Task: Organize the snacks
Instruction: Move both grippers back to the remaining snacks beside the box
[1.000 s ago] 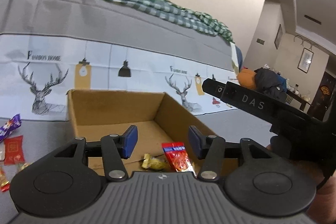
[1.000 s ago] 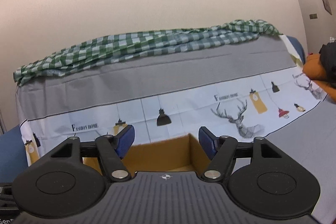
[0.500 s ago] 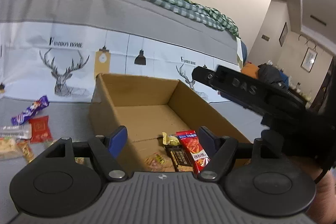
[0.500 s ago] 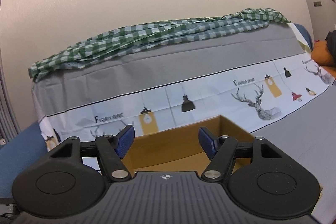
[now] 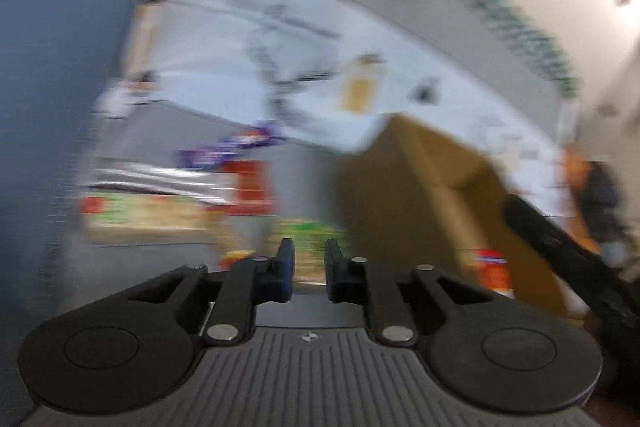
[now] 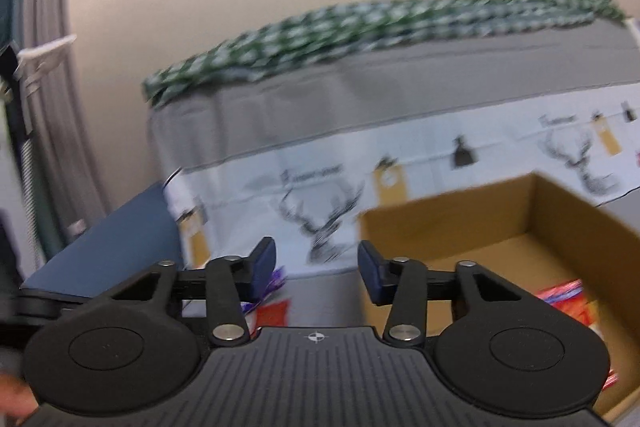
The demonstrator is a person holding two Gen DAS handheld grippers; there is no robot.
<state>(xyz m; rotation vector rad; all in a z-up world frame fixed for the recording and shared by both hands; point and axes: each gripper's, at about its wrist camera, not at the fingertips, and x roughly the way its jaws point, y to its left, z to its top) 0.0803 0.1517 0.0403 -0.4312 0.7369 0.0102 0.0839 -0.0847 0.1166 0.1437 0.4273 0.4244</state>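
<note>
Cardboard box (image 6: 460,223): open, on the grey surface; at least one red packet (image 6: 568,301) lay inside. Loose snacks (image 5: 224,151), blurred, lay outside, left of the box — purple, red and green wrappers awaiting collection. Task judged partly done. Left gripper (image 5: 309,267): jaws closing, nearly together, nothing between them. Right gripper (image 6: 316,267): jaws closing, gap remaining, nothing gripped.

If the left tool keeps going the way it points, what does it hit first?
Probably the green-and-yellow snack packet lying on the grey surface just beyond the left tool, left of the cardboard box. The tool's jaws are closing with nothing between them. The frame is blurred, so depth is uncertain.
</note>
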